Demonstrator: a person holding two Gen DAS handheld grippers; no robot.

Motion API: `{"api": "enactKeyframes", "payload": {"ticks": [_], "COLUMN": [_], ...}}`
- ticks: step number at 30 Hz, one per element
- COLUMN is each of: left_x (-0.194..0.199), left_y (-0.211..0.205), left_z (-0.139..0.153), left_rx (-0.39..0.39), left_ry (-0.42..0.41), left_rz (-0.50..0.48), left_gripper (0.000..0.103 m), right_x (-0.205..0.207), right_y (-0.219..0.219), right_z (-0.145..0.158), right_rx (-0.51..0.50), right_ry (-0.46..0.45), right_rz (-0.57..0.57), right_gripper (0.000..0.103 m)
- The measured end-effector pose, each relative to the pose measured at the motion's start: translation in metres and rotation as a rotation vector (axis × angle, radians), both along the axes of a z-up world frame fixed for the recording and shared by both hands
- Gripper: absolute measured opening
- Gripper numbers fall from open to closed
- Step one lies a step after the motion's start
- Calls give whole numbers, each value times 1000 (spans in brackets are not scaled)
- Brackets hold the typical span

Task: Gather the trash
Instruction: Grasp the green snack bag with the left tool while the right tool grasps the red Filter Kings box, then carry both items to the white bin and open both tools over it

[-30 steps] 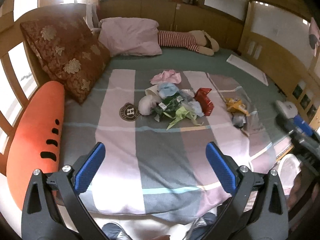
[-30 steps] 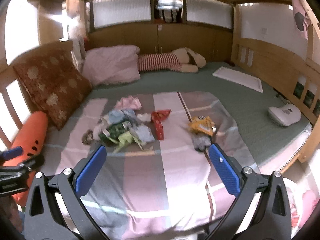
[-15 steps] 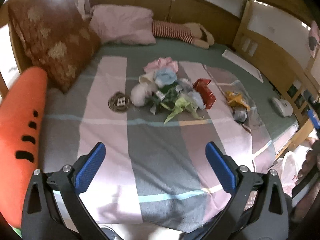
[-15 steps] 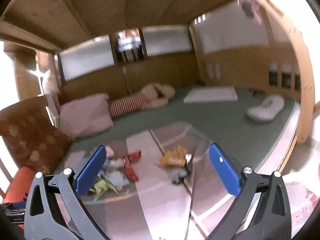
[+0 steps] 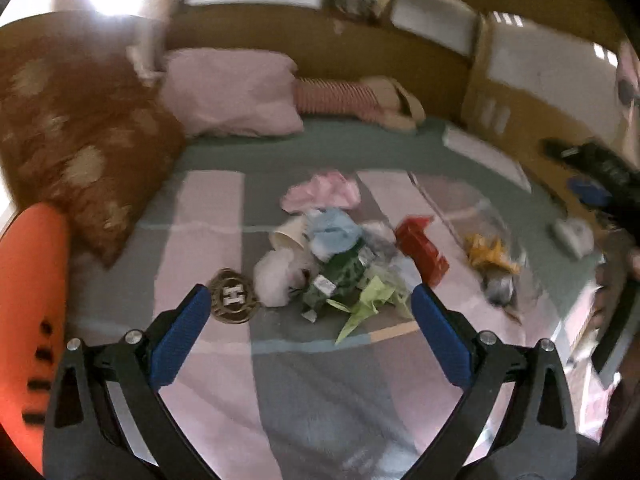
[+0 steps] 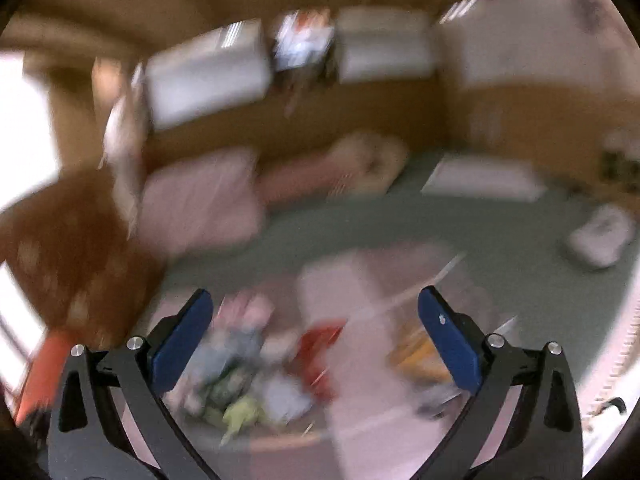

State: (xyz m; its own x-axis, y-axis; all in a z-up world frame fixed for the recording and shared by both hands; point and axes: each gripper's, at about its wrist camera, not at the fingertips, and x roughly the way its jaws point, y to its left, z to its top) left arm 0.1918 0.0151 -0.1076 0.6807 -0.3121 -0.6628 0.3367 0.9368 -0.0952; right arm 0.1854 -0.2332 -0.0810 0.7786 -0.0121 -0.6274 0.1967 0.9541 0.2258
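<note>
A pile of trash lies mid-bed on the striped blanket: pink and blue crumpled bits, a paper cup, green wrappers. A red packet and a yellow wrapper lie to its right. My left gripper is open and empty, just short of the pile. My right gripper is open and empty, above the bed; its view is blurred, with the pile, red packet and yellow wrapper low in frame. It also shows at the right edge of the left wrist view.
A brown cushion, an orange carrot plush and a pink pillow line the left and back. A striped plush, a white board and a white object lie on the green sheet. Wooden walls surround the bed.
My left gripper has moved forward and closer to the trash pile. My right gripper swung up, then tilted back down toward the bed, moving fast and blurring its view.
</note>
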Motion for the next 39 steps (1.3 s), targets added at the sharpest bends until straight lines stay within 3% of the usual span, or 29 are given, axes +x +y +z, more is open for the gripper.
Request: {"api": "enactKeyframes", "payload": {"ticks": [3,4,5,10,12,13,14,15,16,17,19,25,30,34,39], "left_x": [31,39,46,73,77,78,80,79,78,76,66,26,-4,-24,-44], "left_y": [-23,-27,-32,-48,-52,-54,-54,-55,-53,-50,-43,-9,20,28,23], "left_z": [-28,-39,-51,-101,-111,-115,-117,-118,-116,-112,-91,-23,20,23,20], "left_rx": [53,45,44,46,44,46,49,45,35,22,-18,-159,-216,-232,-198], "left_ry": [44,73,94,200,219,234,247,258,255,242,208,94,-44,-58,-86], "left_rz": [-35,-65,-84,-116,-123,-132,-139,-151,-155,-157,-162,-168,-80,-55,-35], "left_gripper": [99,90,80,71,59,43,21,11,8,6,6,5,5,5,6], "right_x": [25,35,41,72,77,79,79,81,83,83,83,57,14,-23,-50], "right_y": [8,10,12,10,4,2,1,-1,-4,-6,-9,-8,3,28,53], "right_z": [-65,-77,-83,-117,-133,-138,-144,-149,-154,-157,-155,-95,-40,-10,-6], "right_rx": [-57,-67,-70,-103,-99,-91,-73,-53,-26,-3,22,108,172,145,83], "right_ry": [168,210,223,287,302,311,329,343,358,367,371,244,75,-41,-70], "right_rz": [24,45,58,65,52,56,67,77,91,99,102,141,202,241,244], "right_gripper": [101,100,100,99,98,93,88,76,66,61,27,24,24,24,24]}}
